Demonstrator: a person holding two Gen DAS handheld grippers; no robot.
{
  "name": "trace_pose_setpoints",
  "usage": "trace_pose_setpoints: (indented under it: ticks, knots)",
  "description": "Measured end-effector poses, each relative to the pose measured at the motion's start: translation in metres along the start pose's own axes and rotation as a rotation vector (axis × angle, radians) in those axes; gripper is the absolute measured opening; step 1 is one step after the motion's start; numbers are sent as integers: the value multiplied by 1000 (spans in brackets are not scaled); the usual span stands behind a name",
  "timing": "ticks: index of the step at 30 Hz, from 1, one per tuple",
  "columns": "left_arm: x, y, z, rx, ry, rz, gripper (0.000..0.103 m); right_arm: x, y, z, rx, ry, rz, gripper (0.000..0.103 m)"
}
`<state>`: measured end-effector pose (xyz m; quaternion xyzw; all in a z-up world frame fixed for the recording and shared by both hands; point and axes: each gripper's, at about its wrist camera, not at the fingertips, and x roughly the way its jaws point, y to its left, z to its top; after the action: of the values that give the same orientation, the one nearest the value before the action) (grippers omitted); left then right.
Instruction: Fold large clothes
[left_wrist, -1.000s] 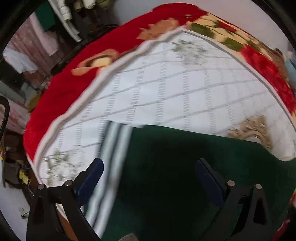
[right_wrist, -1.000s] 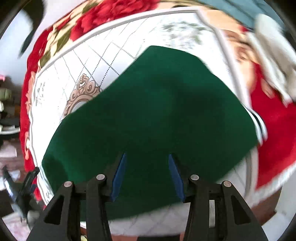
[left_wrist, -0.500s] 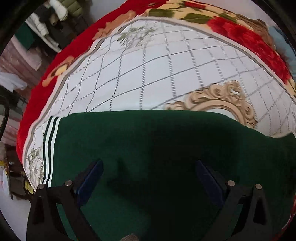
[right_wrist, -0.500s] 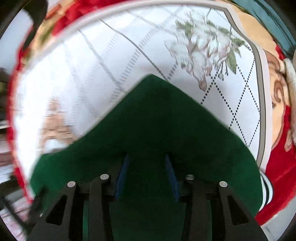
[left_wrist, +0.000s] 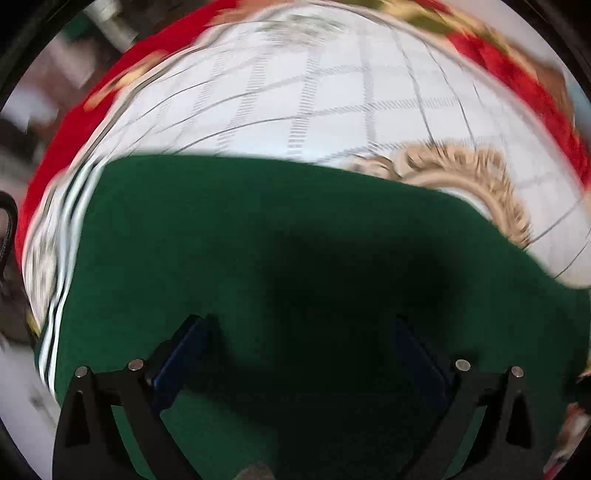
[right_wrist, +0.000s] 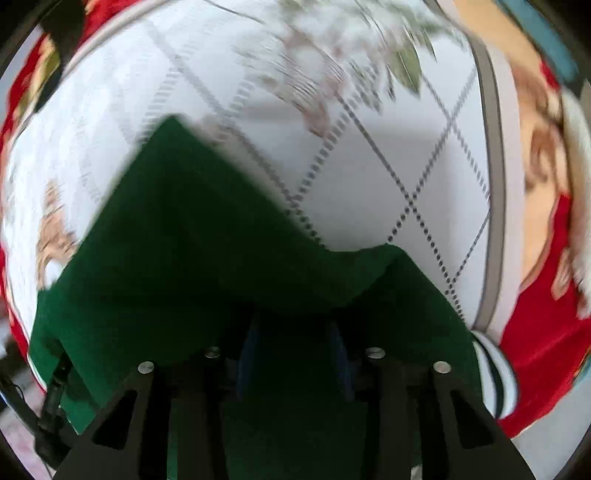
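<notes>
One green garment (left_wrist: 258, 258), lengthwise left-right.

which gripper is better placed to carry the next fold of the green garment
Right. The right gripper has green garment fabric bunched between its narrowed fingers, with a lifted ridge just ahead of it. The left gripper hangs wide open above flat cloth, holding nothing.

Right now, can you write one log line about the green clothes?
left gripper: open over green garment | right gripper: lifting garment edge, grip unclear | blanket underneath
</notes>
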<state>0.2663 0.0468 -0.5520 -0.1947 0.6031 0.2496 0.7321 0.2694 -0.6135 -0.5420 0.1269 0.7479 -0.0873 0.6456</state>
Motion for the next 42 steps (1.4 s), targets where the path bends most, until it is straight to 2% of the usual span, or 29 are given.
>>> trace_pose_setpoints:
  ticks: [1, 3, 4, 5, 8, 10, 13, 15, 17, 18, 19, 20, 21, 23, 24, 25, 27, 28, 29, 30, 31, 33, 34, 37, 39, 41, 42]
  knots:
    - [-13, 18, -7, -59, -6, -35, 103, -7, 5, -6, -20, -12, 18, 40]
    - [-40, 64, -29, -191, -21, -51, 103, -21, 19, -25, -75, -25, 73, 48]
    - [-49, 88, -42, -256, -13, -52, 103, -25, 26, -35, -101, -29, 96, 60]
    - [-53, 108, -53, -308, -2, -49, 103, -26, 37, -49, -125, -29, 129, 66]
    - [-54, 176, -95, -504, 39, -32, 103, -23, 63, -79, -172, -5, 239, 66]
    - [-40, 213, -117, -647, 57, -74, 102, -13, 83, -98, -200, 27, 273, 66]
    - [-2, 244, -128, -780, 86, -194, 101, 7, 102, -109, -220, 57, 276, 68]
    - [9, 248, -123, -843, 36, -284, 101, 15, 113, -111, -242, 40, 228, 68]
    - [4, 242, -107, -814, -55, -226, 101, 19, 120, -115, -246, 39, 207, 68]
    - [-1, 237, -101, -782, -101, -190, 90, 21, 123, -117, -253, 42, 209, 68]
    - [-8, 230, -92, -741, -136, -135, 75, 22, 126, -119, -258, 47, 207, 68]
    - [-12, 224, -88, -716, -164, -120, 63, 23, 127, -119, -263, 54, 211, 68]
    - [-19, 218, -82, -679, -214, -130, 34, 23, 128, -118, -264, 62, 221, 68]
    - [-42, 201, -70, -589, -284, -130, 30, 24, 129, -118, -264, 71, 226, 67]
    - [-50, 203, -69, -571, -315, -161, 29, 23, 130, -117, -263, 76, 223, 67]
    - [-63, 196, -65, -556, -343, -196, 29, 23, 131, -117, -258, 80, 223, 67]
    - [-98, 192, -71, -539, -416, -313, 29, 18, 128, -115, -240, 87, 253, 62]
    - [-110, 191, -77, -535, -435, -346, 29, 13, 133, -116, -246, 77, 275, 53]
    - [-119, 193, -81, -539, -451, -383, 29, 10, 137, -119, -262, 64, 262, 41]
    - [-121, 196, -83, -548, -457, -408, 29, 11, 141, -119, -274, 59, 224, 35]
    - [-117, 199, -85, -554, -453, -401, 29, 16, 142, -117, -271, 68, 177, 23]
    - [-97, 206, -91, -566, -424, -395, 29, 40, 144, -110, -246, 105, 137, 17]
    - [-80, 212, -93, -594, -395, -390, 30, 51, 147, -106, -247, 115, 113, 10]
    - [-41, 229, -102, -689, -319, -389, 41, 58, 151, -98, -237, 153, 94, 9]
    - [-15, 240, -110, -759, -273, -464, 55, 56, 153, -95, -257, 182, 101, 10]
    - [-10, 241, -113, -785, -280, -510, 65, 52, 152, -94, -283, 197, 132, 10]
    - [-13, 235, -110, -758, -298, -495, 73, 49, 149, -95, -299, 196, 149, 10]
